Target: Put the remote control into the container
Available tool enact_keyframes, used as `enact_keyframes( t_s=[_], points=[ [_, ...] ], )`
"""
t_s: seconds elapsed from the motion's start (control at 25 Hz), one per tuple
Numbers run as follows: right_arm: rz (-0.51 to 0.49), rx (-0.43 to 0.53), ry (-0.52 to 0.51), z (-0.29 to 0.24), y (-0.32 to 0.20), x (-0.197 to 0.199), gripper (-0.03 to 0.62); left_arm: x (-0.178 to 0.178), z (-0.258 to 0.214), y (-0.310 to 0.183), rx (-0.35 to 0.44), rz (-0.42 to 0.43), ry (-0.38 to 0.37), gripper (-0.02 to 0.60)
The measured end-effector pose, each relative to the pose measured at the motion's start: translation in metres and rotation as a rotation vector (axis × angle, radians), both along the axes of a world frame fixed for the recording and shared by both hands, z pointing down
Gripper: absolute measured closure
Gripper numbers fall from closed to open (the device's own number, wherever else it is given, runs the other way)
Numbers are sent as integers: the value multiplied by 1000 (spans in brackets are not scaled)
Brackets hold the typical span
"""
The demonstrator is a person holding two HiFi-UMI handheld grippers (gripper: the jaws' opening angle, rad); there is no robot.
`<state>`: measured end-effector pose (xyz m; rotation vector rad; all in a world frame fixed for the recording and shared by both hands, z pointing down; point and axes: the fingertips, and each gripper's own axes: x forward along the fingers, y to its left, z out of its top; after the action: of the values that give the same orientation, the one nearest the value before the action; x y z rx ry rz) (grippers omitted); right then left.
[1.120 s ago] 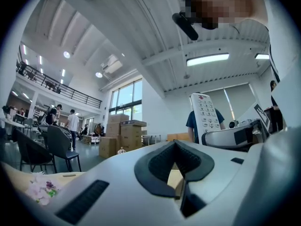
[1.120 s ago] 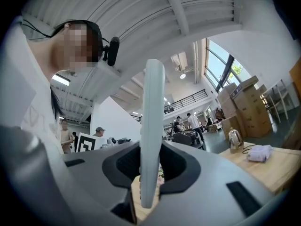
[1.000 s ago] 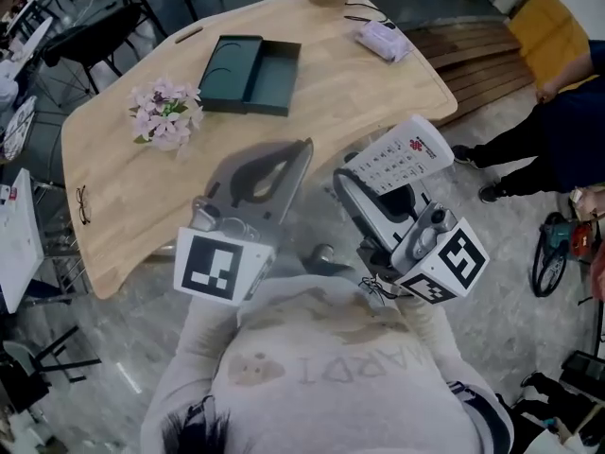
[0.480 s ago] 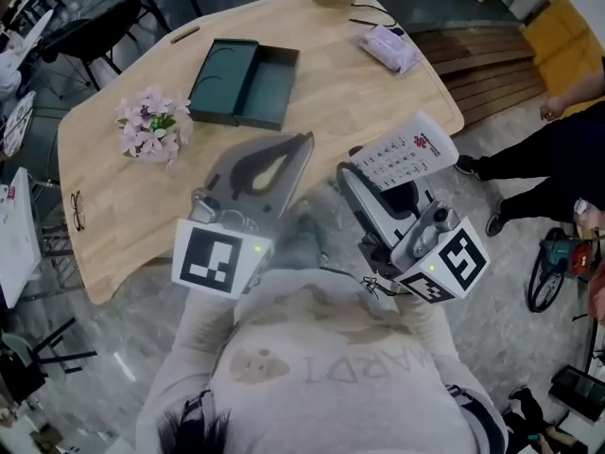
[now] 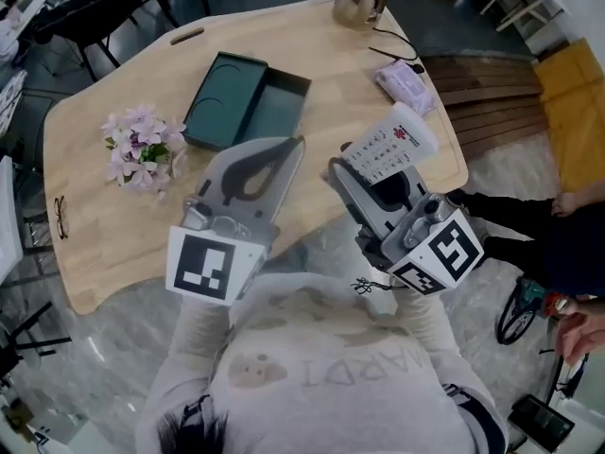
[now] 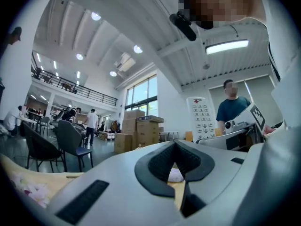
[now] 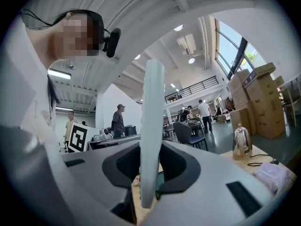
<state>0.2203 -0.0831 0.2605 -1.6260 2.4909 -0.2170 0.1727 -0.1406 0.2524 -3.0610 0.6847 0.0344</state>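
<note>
The wooden surface (image 5: 113, 225) has drawn nearer beneath the person, bringing the open green container (image 5: 248, 102) closer. The right claw (image 5: 373, 173) grips the remote control (image 5: 389, 145) upright, near the surface's edge (not yet over the container). The left claw (image 5: 295, 143) is closed and empty.

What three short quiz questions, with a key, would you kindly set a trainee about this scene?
1. True or false: the remote control already lies inside the green container.
2. What is between the jaws of the left gripper? A: the remote control. B: nothing, the jaws are together. C: the flowers.
3. Fill the gap: the remote control stands on edge between the jaws of the ____ gripper.
Key: 1 false; 2 B; 3 right.
</note>
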Motion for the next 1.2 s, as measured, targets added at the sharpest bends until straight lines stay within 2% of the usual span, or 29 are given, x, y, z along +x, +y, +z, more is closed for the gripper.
enact_keyframes(
  t_s=[0.32,0.56,0.84,1.2],
  points=[
    [-114,-79,77,27,-83,-8,500,-21,15,-60,-20,-99,-21,581],
    [-192,-146,259,63,-122,-14,500,-46,25,-77,-58,-185,-11,581],
    [-317,-212,585,123,-155,-19,500,-70,24,-84,-65,-290,-14,581],
    [-598,-212,1190,219,-183,-21,500,-88,22,-87,-58,-399,-26,581]
  ],
)
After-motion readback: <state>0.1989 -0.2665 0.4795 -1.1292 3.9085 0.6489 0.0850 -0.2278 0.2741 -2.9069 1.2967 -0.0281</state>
